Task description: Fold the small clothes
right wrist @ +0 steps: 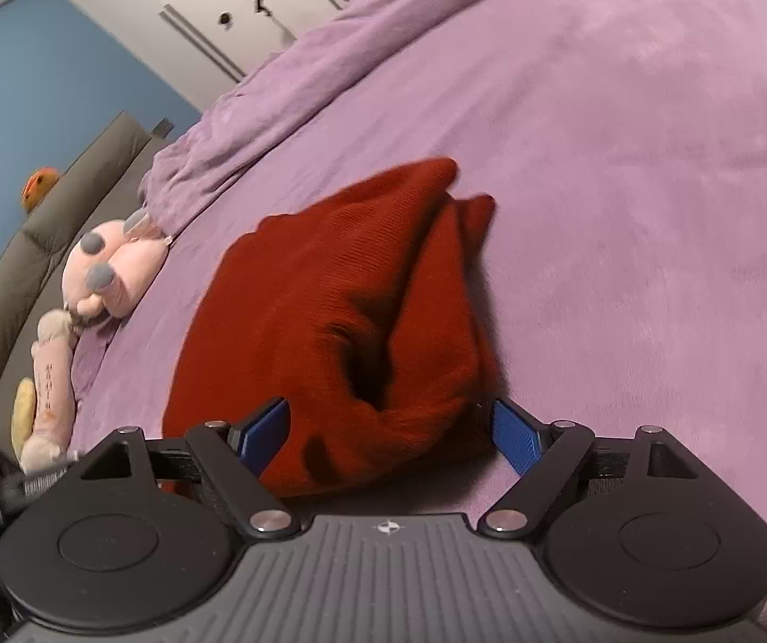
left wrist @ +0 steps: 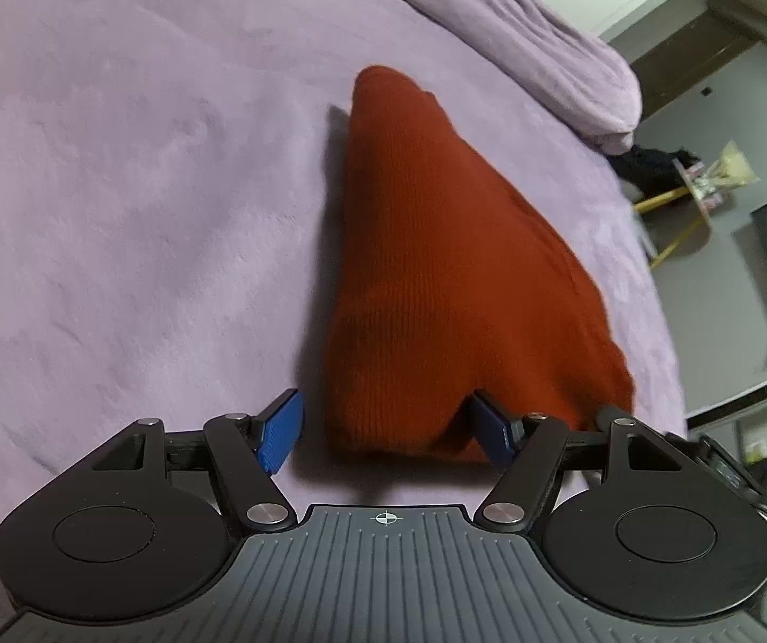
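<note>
I am counting one red garment (left wrist: 437, 289) ahead of my two grippers, and one pink plush toy (right wrist: 99, 273) lying left.

Open purple bedspread (right wrist: 651, 187) around red garment (right wrist: 340, 311); plush toy (right wrist: 99, 273) aside.

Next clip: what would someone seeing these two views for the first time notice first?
The rust-red knit garment stands out at once, bunched in a heap on the purple blanket in the middle of both views. Each gripper sits open right at its near edge, the left gripper and the right gripper with blue-padded fingers straddling the cloth. A pink plush toy lies at the bed's edge, left in the right wrist view.
</note>
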Demonstrator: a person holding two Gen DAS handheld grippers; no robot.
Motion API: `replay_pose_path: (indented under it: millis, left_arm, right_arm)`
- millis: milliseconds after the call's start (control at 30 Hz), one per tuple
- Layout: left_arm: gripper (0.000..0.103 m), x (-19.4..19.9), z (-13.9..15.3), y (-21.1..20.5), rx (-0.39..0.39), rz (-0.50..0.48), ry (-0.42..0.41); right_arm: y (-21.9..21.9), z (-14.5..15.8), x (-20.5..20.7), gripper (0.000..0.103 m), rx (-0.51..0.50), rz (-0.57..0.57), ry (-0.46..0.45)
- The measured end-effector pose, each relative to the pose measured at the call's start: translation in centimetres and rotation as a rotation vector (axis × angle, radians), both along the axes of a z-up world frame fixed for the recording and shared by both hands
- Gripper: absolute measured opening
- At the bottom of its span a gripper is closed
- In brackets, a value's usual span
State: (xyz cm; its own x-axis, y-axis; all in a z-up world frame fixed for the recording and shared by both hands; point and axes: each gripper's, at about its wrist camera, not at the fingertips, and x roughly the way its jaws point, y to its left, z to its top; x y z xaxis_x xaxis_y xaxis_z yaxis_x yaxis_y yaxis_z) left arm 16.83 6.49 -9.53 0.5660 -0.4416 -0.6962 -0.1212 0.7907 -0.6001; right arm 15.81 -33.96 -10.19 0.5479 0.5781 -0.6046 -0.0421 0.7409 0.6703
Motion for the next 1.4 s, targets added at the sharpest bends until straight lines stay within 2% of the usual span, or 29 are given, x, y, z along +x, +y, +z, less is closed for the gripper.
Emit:
replay_pose_path:
  millis: [100, 133, 167, 200, 233, 333, 367, 400, 467, 500, 600, 667, 700, 767, 833, 1000, 1033, 1133, 1400]
  left_arm:
    - [0.073, 0.5, -0.4, 0.3, -0.084, 0.02, 0.001]
    - [0.073, 0.8, -0.5, 0.5, -0.1, 0.039, 0.018]
    - [0.073, 1.0, -0.4, 0.7, -0.118, 0.053, 0.023]
    - [0.073, 1.2, -0.2, 1.0, -0.141, 0.063, 0.026]
    - [0.073, 1.1, 0.0, 1.1, -0.159, 0.069, 0.023]
    - [0.073, 0.6, 1.6, 2.2, -0.182, 0.095, -0.03]
    - [0.073, 0.4, 1.9, 2.4, -0.173, 0.101, -0.04]
    - [0.073, 0.4, 2.2, 2.6, -0.155, 0.104, -0.047]
    - [0.073, -0.2, 3.1, 2.9, -0.097, 0.105, -0.069]
    - [0.073, -0.6, 3.4, 3.0, -0.066, 0.096, -0.078]
    - [0.074, -1.6, 3.9, 2.4, 0.044, 0.044, -0.088]
    - [0.074, -2.3, 3.7, 1.7, 0.104, 0.004, -0.08]
    - [0.075, -2.5, 3.4, 1.2, 0.121, -0.016, -0.077]
    - [0.075, -2.8, 2.8, 0.6, 0.14, -0.055, -0.049]
    - [0.075, -2.6, 2.2, -0.1, 0.16, -0.071, -0.016]
    - [0.075, -2.1, 1.7, -0.7, 0.247, -0.017, 0.046]
    - [0.075, -2.2, 1.8, -0.6, 0.248, -0.007, 0.044]
    - [0.076, -2.2, 2.2, -0.2, 0.239, 0.006, 0.045]
    - [0.076, -2.4, 2.9, 0.2, 0.252, 0.042, 0.033]
  right_arm:
    - [-0.4, -1.1, 0.4, 0.081, 0.107, -0.042, 0.02]
    - [-0.6, -1.3, 0.4, 0.065, 0.112, -0.058, 0.034]
    - [-0.3, -1.5, 0.4, 0.056, 0.125, -0.074, 0.058]
    - [-0.2, -1.9, 0.5, 0.047, 0.18, -0.093, 0.1]
    - [-0.5, -2.3, 0.3, 0.043, 0.262, -0.112, 0.137]
    - [-1.4, -3.6, -0.9, 0.038, 0.554, -0.138, 0.19]
    - [-1.6, -3.8, -1.0, 0.038, 0.59, -0.139, 0.207]
    - [-1.7, -3.6, -1.0, 0.039, 0.533, -0.132, 0.215]
    - [-1.6, -1.7, -1.3, 0.047, 0.246, -0.112, 0.161]
    - [-1.2, -0.4, -1.6, 0.052, 0.111, -0.076, 0.1]
    - [-0.5, 3.2, -3.1, 0.066, -0.075, 0.029, -0.085]
    - [0.3, 5.1, -3.6, 0.068, -0.198, 0.069, -0.182]
    - [0.6, 5.7, -3.5, 0.068, -0.227, 0.084, -0.217]
    - [0.7, 5.7, -2.6, 0.067, -0.168, 0.108, -0.206]
    - [0.4, 4.9, -1.1, 0.061, -0.078, 0.092, -0.142]
    - [-0.2, 0.6, 1.6, 0.06, 0.266, 0.106, 0.098]
    - [-0.2, 0.0, 1.3, 0.06, 0.281, 0.099, 0.115]
    - [-0.3, -0.3, 1.2, 0.053, 0.225, 0.113, 0.136]
    - [0.8, 0.8, 0.7, 0.053, 0.116, 0.165, 0.106]
